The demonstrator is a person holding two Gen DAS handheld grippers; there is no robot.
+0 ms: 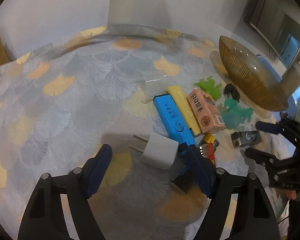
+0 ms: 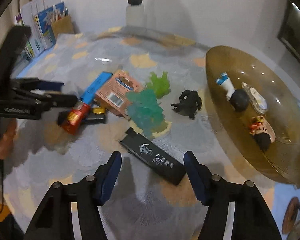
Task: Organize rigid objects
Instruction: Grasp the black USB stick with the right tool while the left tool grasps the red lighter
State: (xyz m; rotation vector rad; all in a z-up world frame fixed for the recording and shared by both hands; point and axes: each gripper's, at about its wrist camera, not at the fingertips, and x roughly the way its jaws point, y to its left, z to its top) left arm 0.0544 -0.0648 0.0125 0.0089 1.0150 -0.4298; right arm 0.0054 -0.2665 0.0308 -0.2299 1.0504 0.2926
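Left wrist view: left gripper (image 1: 150, 158) spread wide, white plug adapter (image 1: 160, 152) lying loose between its fingers, blue lighter (image 1: 173, 118) just beyond. Right gripper (image 2: 152, 160) likewise released, above black lighter (image 2: 154, 156); amber glass bowl (image 2: 220, 120) beside, holding small figurines.
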